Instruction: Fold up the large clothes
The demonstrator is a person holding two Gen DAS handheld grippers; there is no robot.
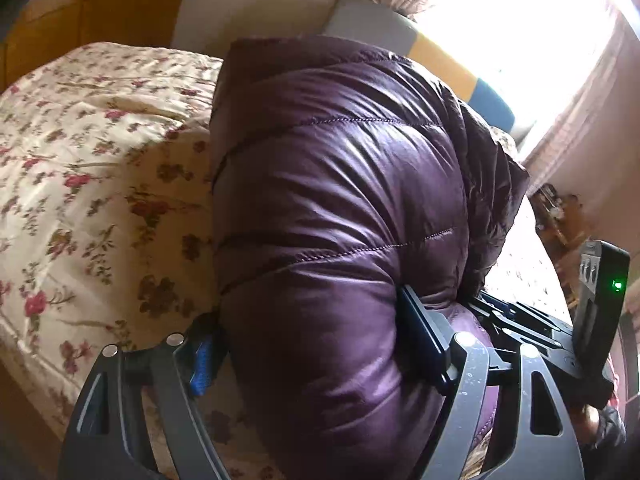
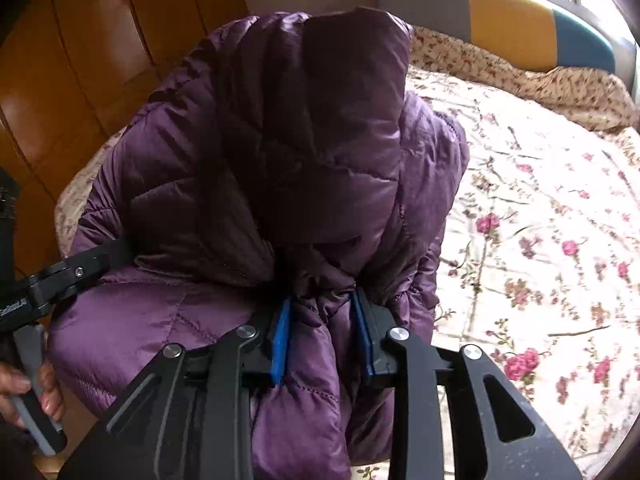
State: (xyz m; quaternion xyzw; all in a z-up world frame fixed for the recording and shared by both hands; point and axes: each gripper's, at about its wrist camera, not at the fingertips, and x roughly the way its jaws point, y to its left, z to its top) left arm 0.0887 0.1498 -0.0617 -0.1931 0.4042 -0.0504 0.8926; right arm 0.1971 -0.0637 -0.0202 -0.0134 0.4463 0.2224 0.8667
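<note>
Right gripper [image 2: 325,338]: jaws partway apart, blue pads [image 2: 280,340] flanking a bunched ridge of the purple quilted down jacket [image 2: 248,152]; fabric fills the gap and seems to touch both pads, though I can't tell how firmly they bite

Left gripper [image 1: 304,340]: jaws wide, straddling the thick folded bulk of the same jacket; one pad [image 1: 424,336] lies against the shiny shell, the other [image 1: 202,360] sits beside it near the bedspread, so no clamp that I'd trust

Jacket lies folded into a puffy bundle at the near edge of the floral bedspread [image 2: 540,208], sleeve or hood panel draped on top, wooden wardrobe [image 2: 80,92] behind, striped headboard [image 2: 512,16] at the far side

Risks, my read:
- down fill springs back; with both grips this loose the fold likely pops open
- slick nylon slides off the pads if either hand pulls sideways
- bundle sits close to the mattress edge, so a nudge could tip it to the floor
- right pads may snag the gathered ridge and drag the top layer askew on retreat
</note>
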